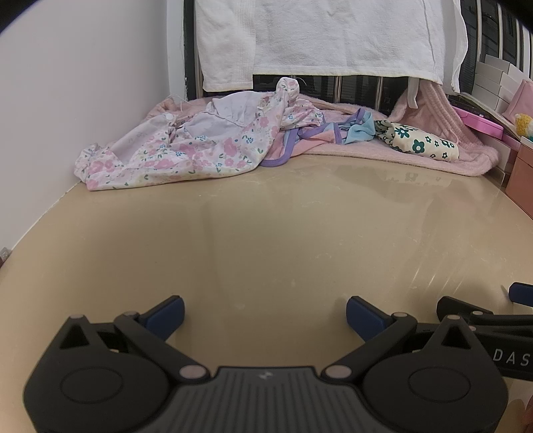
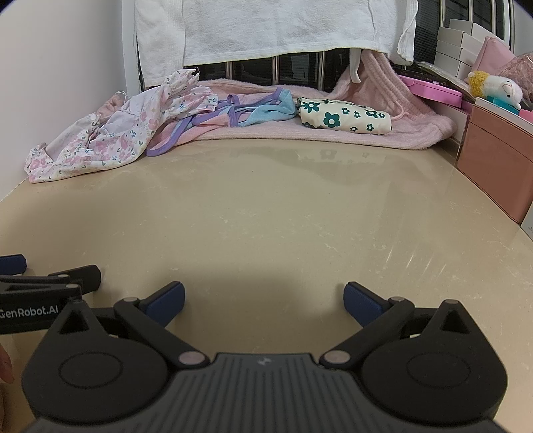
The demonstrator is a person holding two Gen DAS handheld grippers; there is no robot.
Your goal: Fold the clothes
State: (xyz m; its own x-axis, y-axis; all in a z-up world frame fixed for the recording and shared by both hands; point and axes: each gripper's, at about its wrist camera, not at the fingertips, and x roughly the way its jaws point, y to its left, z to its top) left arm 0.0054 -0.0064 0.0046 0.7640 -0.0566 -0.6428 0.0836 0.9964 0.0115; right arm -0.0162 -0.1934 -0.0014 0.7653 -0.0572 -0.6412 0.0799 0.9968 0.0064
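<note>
A crumpled pink floral garment (image 1: 186,150) (image 2: 110,136) lies at the far left of the beige table (image 1: 266,226) (image 2: 283,206). To its right sits a tangle of pink, purple and light blue clothing (image 1: 319,133) (image 2: 253,111). Further right rests a folded cream cloth with green flowers (image 1: 419,141) (image 2: 346,116). All lie on or beside a pink blanket (image 1: 443,156) (image 2: 416,130). My left gripper (image 1: 265,314) and right gripper (image 2: 264,299) hover open and empty over the near table, side by side, far from the clothes.
White towels (image 1: 316,36) (image 2: 266,26) hang over a rail at the back. A white wall (image 1: 66,83) borders the left. Pink boxes (image 2: 499,150), white boxes (image 2: 459,43) and a plush toy (image 2: 496,88) crowd the right edge.
</note>
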